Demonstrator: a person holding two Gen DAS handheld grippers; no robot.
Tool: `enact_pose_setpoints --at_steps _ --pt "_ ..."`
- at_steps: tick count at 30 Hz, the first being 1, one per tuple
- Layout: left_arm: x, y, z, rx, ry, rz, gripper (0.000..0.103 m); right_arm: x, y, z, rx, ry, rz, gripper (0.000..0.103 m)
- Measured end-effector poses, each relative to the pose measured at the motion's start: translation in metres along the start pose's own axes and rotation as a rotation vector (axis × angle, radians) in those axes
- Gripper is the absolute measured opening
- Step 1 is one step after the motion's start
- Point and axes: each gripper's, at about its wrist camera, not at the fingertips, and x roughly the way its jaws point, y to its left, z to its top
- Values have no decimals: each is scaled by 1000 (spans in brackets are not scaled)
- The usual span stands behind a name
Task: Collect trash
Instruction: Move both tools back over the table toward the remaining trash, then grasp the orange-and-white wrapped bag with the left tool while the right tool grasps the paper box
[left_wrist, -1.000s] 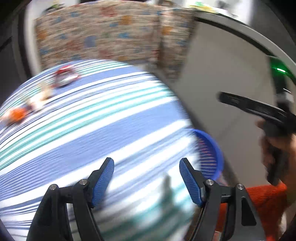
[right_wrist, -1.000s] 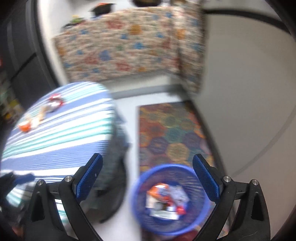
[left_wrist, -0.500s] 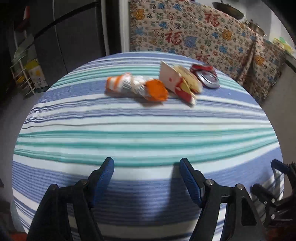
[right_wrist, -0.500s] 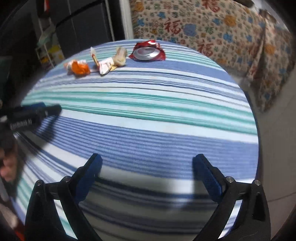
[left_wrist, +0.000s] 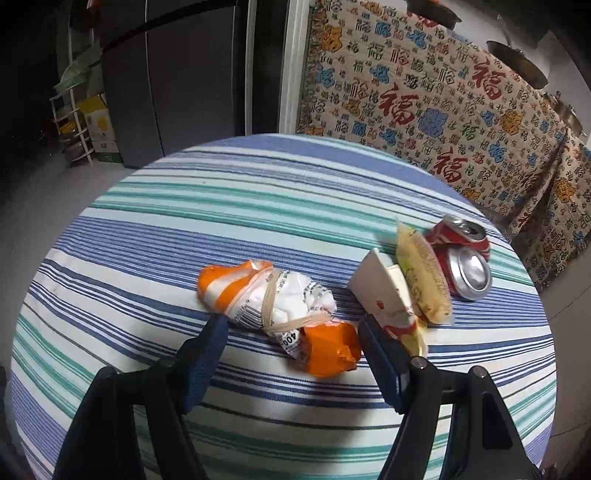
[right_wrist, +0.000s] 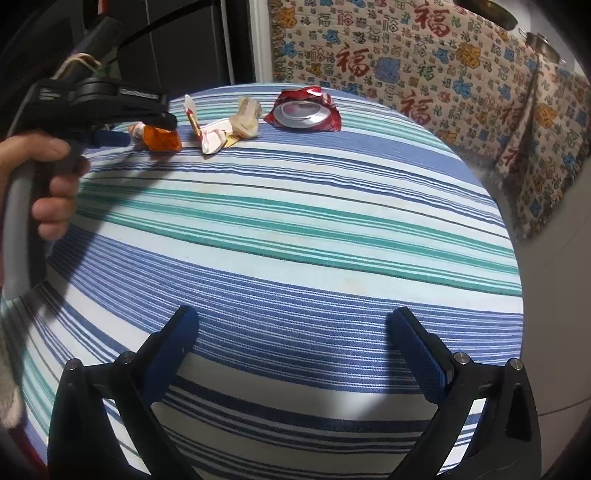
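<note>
left tool (left_wrist: 290, 332) moved up to orange wrapper (left_wrist: 273, 306), jaws wide.

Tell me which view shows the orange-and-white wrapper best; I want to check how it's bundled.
The left wrist view: the orange-and-white wrapper lies close, rubber bands and barcode visible. In the right wrist view only its orange end shows, far off, partly behind the left gripper.

On the table (left_wrist: 147, 229): wrapper (left_wrist: 273, 306) left; carton (left_wrist: 380, 291) between; can (left_wrist: 461, 258) right.
</note>
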Motion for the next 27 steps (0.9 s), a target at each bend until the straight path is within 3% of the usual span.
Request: enact_pose_setpoints --at_steps 1,2,4,7,12,13,14,15,16,17,21,24,27 --pt "-1 4 -2 -5 -9 -25 71 0 0 0 -1 0 1 103" --pt "-4 8 -5 -5 -20 -49 58 0 0 0 -2 -1 2 103" --pt "-10 17 -10 33 -15 -110 43 0 0 -1 -3 -1 4 103" --pt "-20 28 -15 143 3 -153 34 -1 0 -1 -5 -1 5 103" --pt "-35 48 -21 360 68 -179 34 -1 0 -1 -4 -2 4 103" --pt "-39 53 -22 373 70 -186 35 -1 0 -1 -4 -2 4 103" --pt "-42 57 -21 372 70 -190 45 -1 0 -1 -4 -2 4 103" --pt "-44 60 -20 359 65 -194 53 -1 0 -1 -5 -2 4 103" --pt "-46 62 -20 342 56 -197 68 -1 0 -1 -5 -2 4 103" --pt "-48 63 -17 301 34 -206 74 -1 0 -1 -5 -2 5 103" --pt "-38 51 -2 212 19 -226 74 -2 -1 -2 -6 -2 5 103" --pt "-8 36 11 125 46 -158 75 -3 -2 -2 -6 -2 5 103" --pt "15 24 15 108 79 -92 75 -3 -2 -2 -6 -3 7 103"
